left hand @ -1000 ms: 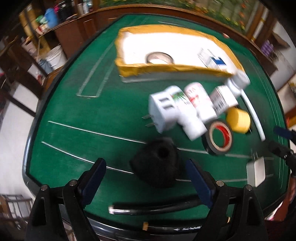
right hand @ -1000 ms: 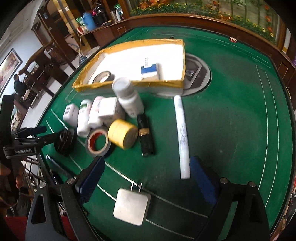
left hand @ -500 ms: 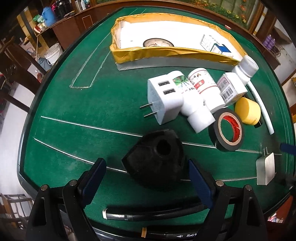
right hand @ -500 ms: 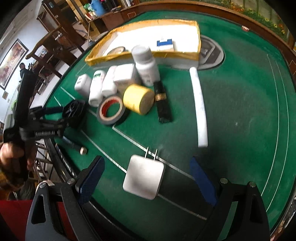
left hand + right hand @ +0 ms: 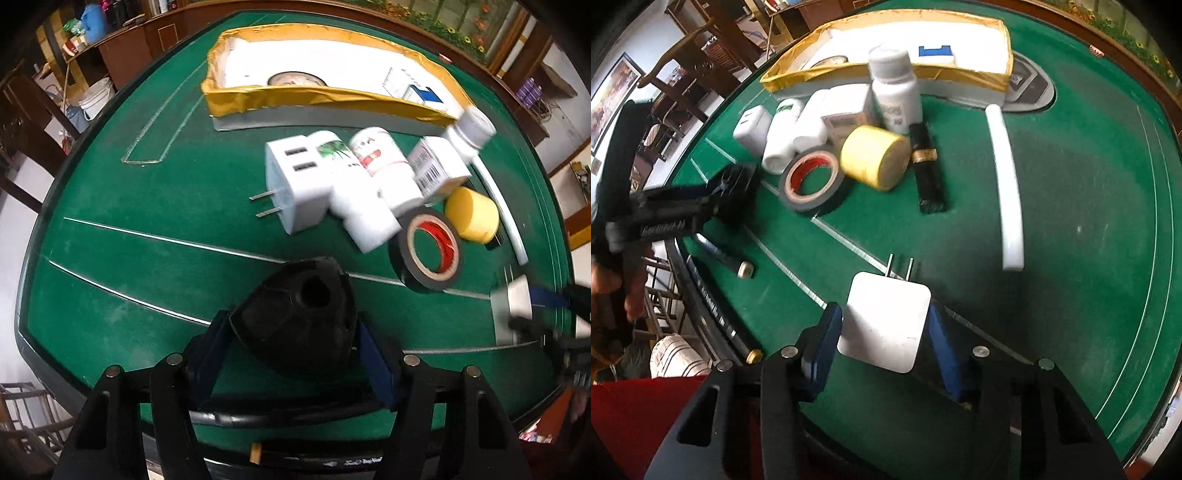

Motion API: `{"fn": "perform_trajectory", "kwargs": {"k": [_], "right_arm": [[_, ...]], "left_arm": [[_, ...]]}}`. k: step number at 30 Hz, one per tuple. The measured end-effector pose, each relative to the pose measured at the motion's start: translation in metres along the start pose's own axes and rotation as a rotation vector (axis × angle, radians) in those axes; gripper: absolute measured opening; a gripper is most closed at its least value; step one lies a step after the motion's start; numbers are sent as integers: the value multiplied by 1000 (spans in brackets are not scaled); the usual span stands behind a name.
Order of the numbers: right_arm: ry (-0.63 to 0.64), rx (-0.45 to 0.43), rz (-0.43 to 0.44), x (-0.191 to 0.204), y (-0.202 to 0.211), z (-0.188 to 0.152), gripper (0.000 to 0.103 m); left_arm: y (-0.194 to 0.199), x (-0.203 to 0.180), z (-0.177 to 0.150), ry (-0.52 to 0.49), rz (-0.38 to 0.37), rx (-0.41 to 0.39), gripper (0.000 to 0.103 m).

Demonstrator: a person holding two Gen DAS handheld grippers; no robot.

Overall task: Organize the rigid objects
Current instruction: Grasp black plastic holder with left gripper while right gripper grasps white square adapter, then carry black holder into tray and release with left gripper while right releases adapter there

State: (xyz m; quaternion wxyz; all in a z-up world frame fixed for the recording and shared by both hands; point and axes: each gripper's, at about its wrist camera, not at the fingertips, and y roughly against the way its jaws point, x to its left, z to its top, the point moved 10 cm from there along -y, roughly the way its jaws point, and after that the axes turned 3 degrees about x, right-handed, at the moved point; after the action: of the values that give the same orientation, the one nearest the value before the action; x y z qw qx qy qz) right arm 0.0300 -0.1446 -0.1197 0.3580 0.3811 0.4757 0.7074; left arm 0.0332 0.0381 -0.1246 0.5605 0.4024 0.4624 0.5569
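My left gripper (image 5: 291, 347) is shut on a black triangular plastic piece (image 5: 299, 314) near the front edge of the green table. My right gripper (image 5: 882, 336) is shut on a flat white charger plug (image 5: 884, 326) whose prongs point away. The yellow-rimmed white box (image 5: 295, 99) stands at the back and holds a tape roll (image 5: 295, 79) and a blue-and-white packet (image 5: 417, 90). The left gripper also shows in the right wrist view (image 5: 731, 184).
A cluster lies in the middle: white USB adapter (image 5: 295, 184), two white bottles (image 5: 384, 166), small carton (image 5: 432, 170), black tape roll (image 5: 428, 251), yellow roll (image 5: 472, 216), black bar (image 5: 927, 170), white tube (image 5: 1006, 184). Black pens (image 5: 280, 417) lie along the front edge.
Both grippers moved forward and closed: the left on the black piece, the right on the white charger plug. Both were open before.
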Motion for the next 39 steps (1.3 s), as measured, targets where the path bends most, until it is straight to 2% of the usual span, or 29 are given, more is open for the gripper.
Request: {"fn": "perform_trajectory", "kwargs": {"k": [4,10,17,21,31,39], "right_arm": [[-30,-31,3,-13,0,11,47],[-51,-16,0,-13,-3,7,50],[-35,18,-76,-11,-14,7,51],[-3,5,-123,-8,-18,12,49],[-25,-42,-83,-4,-6,20,46],[-17,-84,-71,3,12,32,46]], "left_arm": [[0,-4,-2,4,3,4,71],[-4,-9,0,-27,35,0,71],[-2,-19,-3,-19,40,-6,71],[-2,-17,2,-23,28,-4,71],[16,-29,5,1,-47,-28,71],[31,-33,18,1,-75,-53,71]]}}
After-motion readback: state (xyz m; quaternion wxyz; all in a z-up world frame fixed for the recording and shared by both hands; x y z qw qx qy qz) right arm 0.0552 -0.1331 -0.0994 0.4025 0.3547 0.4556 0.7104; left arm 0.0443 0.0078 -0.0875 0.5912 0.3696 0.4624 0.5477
